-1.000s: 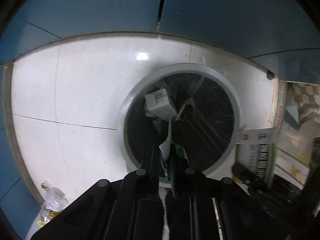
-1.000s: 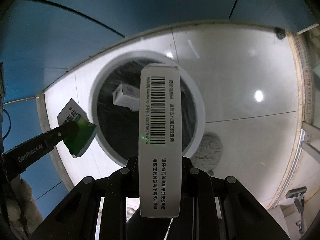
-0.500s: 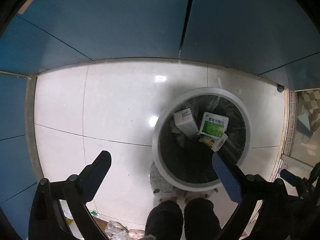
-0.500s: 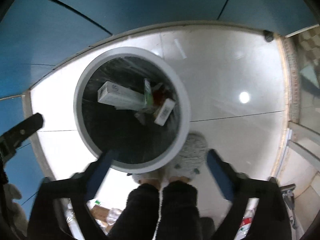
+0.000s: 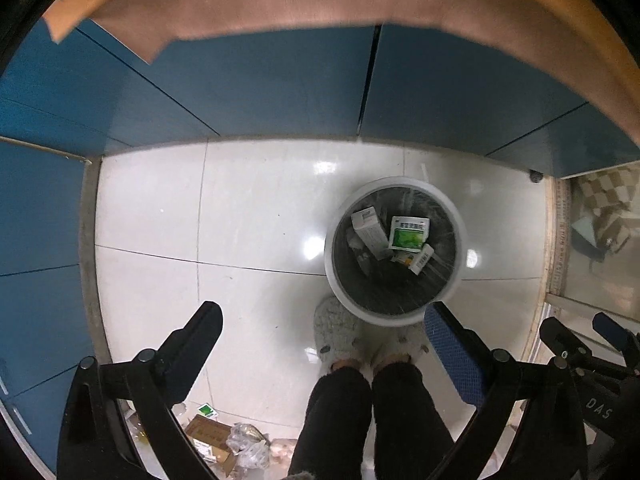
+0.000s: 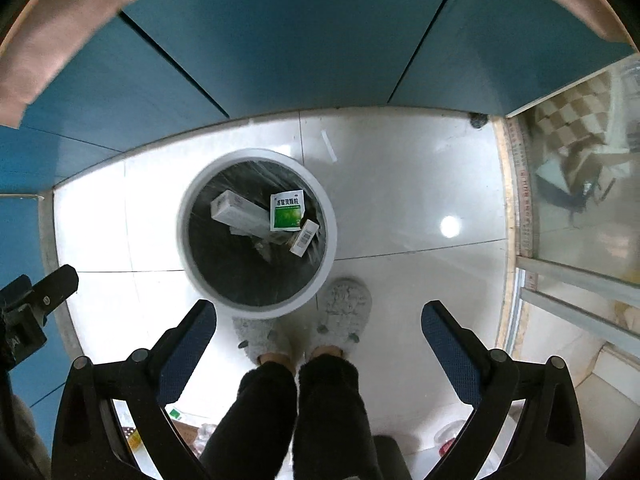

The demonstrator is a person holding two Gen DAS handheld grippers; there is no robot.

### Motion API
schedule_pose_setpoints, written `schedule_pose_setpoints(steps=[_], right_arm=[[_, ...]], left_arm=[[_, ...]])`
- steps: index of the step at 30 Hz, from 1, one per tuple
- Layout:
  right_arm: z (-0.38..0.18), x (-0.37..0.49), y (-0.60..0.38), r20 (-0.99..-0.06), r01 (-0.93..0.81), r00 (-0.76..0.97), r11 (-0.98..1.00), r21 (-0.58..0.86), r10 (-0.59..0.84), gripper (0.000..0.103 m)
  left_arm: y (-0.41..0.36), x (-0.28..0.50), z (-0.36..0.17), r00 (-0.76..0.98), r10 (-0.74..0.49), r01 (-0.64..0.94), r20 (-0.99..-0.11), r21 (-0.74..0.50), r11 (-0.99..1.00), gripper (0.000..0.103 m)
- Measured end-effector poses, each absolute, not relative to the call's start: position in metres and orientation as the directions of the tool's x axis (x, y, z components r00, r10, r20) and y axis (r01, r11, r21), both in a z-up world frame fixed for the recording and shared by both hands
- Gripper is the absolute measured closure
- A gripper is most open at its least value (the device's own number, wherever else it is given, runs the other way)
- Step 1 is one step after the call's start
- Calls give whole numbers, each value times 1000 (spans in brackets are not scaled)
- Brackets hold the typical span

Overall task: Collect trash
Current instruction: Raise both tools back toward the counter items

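Both the left hand-held gripper (image 5: 322, 340) and right hand-held gripper (image 6: 319, 330) gape empty above the bin (image 6: 256, 306), boxes (image 6: 286, 211) inside.

A round white-rimmed, black-lined trash bin (image 5: 394, 308) (image 6: 256, 307) stands on the floor, holding a green-and-white packet (image 5: 408, 233) (image 6: 286, 211), a long white carton (image 5: 370, 232) (image 6: 240, 212) left of it, and a small barcoded box (image 5: 421, 260) (image 6: 304, 237) nearer right.

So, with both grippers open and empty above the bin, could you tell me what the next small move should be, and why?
Probably lower the left gripper toward the litter on the floor behind the person's feet. The green packet and the white boxes already lie inside the bin, and the right gripper is empty too, while a cardboard box and crumpled plastic remain uncollected.
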State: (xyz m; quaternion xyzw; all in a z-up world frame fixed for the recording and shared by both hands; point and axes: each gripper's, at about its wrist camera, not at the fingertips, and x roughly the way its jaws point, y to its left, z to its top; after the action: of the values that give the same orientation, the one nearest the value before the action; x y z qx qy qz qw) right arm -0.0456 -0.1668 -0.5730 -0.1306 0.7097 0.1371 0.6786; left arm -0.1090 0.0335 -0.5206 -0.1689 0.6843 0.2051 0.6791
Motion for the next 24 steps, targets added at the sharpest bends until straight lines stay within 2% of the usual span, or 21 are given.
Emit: schedule_pose_setpoints(steps=[11,19,24], right_arm=[[-402,-77,-179,-999,-333,-1,942,35,36,0],[-274,-81,-178,-985,-323,29,934,152,170,0],[-196,-36,-176,-945,-282,140,927,249,296,0]], left_arm=[[17,-132,-375,27,49,-449,-998,32,893,0],[23,-118,-253,182,209,-452,-961,107,885,0],[51,-71,-191,284,346,-513,-894,163,842,0]])
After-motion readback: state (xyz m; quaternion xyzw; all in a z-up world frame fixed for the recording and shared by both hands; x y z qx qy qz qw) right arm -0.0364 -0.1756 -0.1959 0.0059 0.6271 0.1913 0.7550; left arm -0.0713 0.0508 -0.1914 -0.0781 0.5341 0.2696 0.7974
